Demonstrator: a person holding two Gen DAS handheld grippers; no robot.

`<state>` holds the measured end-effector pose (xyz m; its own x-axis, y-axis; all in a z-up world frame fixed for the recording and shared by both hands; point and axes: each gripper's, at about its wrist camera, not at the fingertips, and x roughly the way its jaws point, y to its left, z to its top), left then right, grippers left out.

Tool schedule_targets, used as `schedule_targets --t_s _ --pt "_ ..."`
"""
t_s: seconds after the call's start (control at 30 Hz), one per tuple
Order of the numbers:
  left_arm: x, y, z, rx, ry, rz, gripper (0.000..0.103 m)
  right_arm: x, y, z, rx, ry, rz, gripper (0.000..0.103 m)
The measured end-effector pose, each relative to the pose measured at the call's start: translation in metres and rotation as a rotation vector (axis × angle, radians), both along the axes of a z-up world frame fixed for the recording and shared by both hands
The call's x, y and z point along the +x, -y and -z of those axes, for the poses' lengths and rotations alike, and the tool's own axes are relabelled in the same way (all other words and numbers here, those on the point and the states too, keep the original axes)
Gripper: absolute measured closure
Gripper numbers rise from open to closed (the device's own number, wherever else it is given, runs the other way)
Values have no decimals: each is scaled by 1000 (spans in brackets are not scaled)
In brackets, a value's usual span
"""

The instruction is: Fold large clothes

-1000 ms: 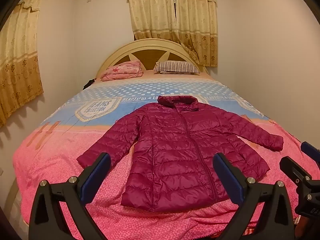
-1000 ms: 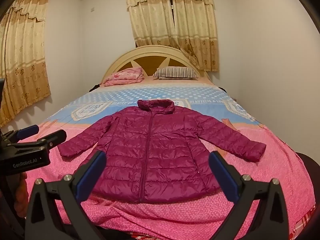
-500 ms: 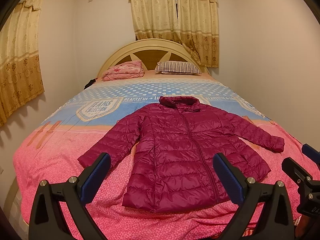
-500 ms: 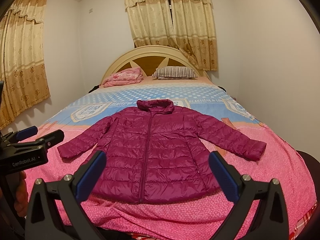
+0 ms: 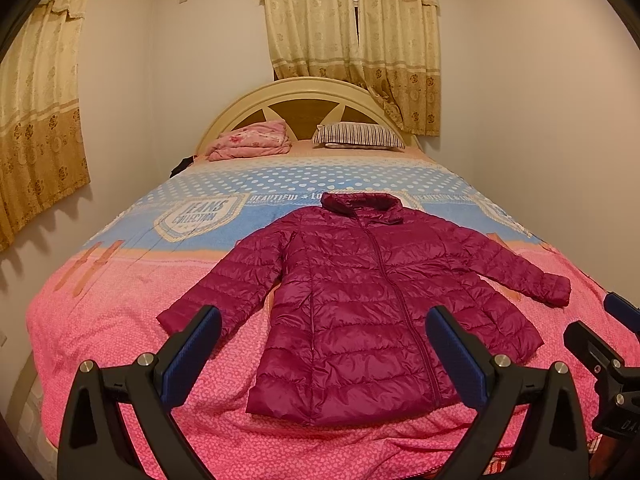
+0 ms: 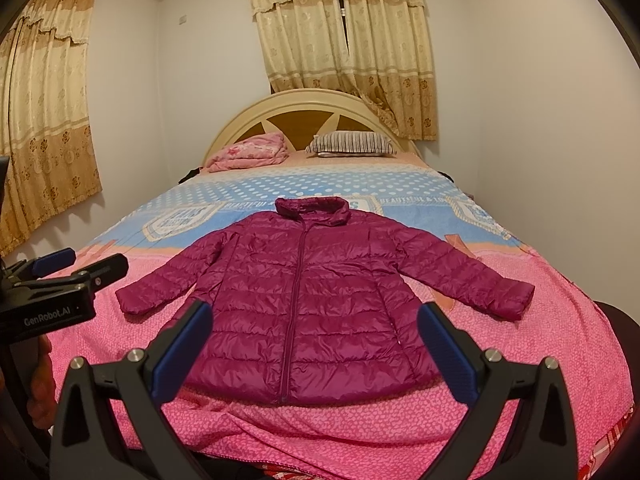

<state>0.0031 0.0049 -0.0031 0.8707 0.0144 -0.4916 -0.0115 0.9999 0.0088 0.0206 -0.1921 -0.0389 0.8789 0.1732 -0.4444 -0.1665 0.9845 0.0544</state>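
You hold the left gripper (image 5: pixel 324 356) with its fingers (image 5: pixel 192 350) wide apart, and nothing is between them. In the left wrist view the jacket (image 5: pixel 360 300) lies flat on the bed (image 5: pixel 100 320), in the centre of the frame. It is a magenta quilted jacket, zipped closed, with the collar toward the top of the frame and the hem toward the bottom. Both sleeves are spread out to the sides. The lower part of the jacket shows in the gap between the two fingers, but it is beyond them and not touching them. The cuff of the sleeve at the left of the frame appears just above the left finger.

Your right gripper (image 6: pixel 316 354) is also spread wide and holds nothing. In the right wrist view the jacket (image 6: pixel 304 300) is again in the centre, and its hem appears between the blue pads (image 6: pixel 450 354), farther away than the tips. The sleeve at the right of the frame reaches toward the right edge of the bed.

The left gripper shows at the left edge of the right wrist view, near the pink bedspread (image 6: pixel 400 432). A striped pillow (image 6: pixel 350 144) and a folded pink blanket (image 6: pixel 250 152) lie at the headboard (image 6: pixel 308 100), in the upper centre of the frame, well apart from the jacket.
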Motion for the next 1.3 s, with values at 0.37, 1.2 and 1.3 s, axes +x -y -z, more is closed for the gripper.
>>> schedule_targets --t_s 0.37,1.2,1.3 --pt "3 0 2 0 -7 -1 1 -1 -2 2 3 -1 -1 0" --pt "4 -2 3 -6 -16 -5 1 0 -3 5 6 -9 -3 0" --pt "4 -2 3 -5 -16 -5 1 -1 -4 6 8 -10 -4 0"
